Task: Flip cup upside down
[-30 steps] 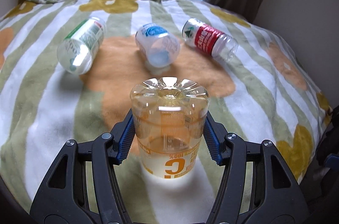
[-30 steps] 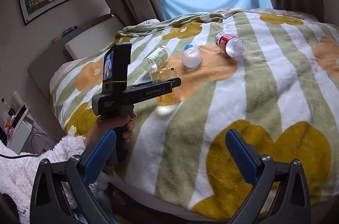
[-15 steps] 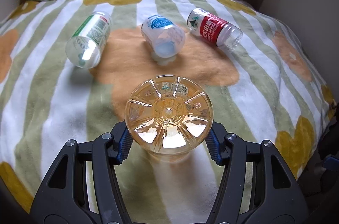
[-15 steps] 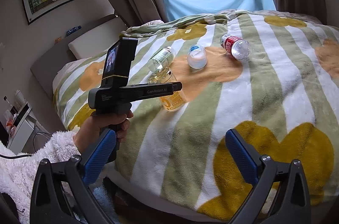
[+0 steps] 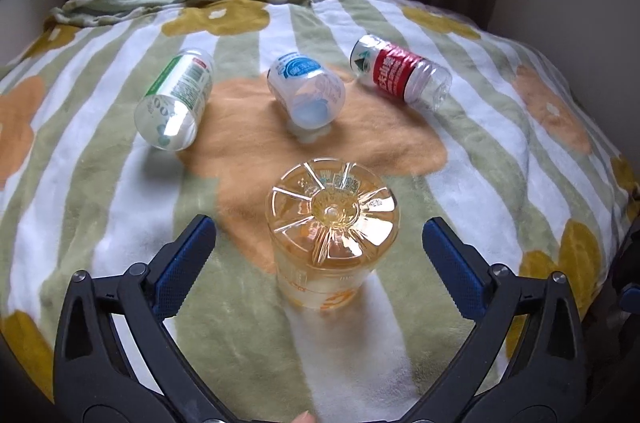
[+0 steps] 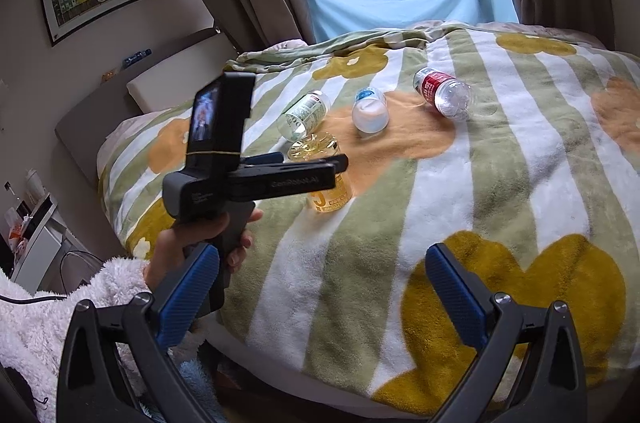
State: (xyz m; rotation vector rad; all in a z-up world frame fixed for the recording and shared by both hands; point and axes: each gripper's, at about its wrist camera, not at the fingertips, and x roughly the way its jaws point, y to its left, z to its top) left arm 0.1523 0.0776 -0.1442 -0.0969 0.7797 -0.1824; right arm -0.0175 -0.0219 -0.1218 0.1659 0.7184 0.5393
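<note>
Blanket: soft, plush and uneven over the bed, so in my judgement it is the main hazard. Anything narrow standing on it has a poor footing and can lean or topple with little cause.

Orange cup: stands mouth down on the blanket, ribbed base up, on a white stripe at the edge of the orange flower patch. It looks slightly tilted in the left wrist view. It could tip over if the pile gives under the rim.

Left gripper: jaws spread wide, one blue pad on each side of the orange cup, neither touching it. The risk is a pad clipping the cup wall if the gripper pulls back at an angle or drifts sideways; a straight retreat looks safest.

Right gripper: jaws apart, holding nothing, low over the near edge of the bed and well apart from the cup. Little risk from it unless it presses the blanket and shakes the surface.

Three other cups: green-label cup, blue-label cup and red-label cup lie on their sides beyond the orange one. A falling orange cup could roll into them, most likely toward the blue-label one, which lies nearest.

Hand: grips the left gripper's handle; a jolt here carries straight to the pads.
</note>
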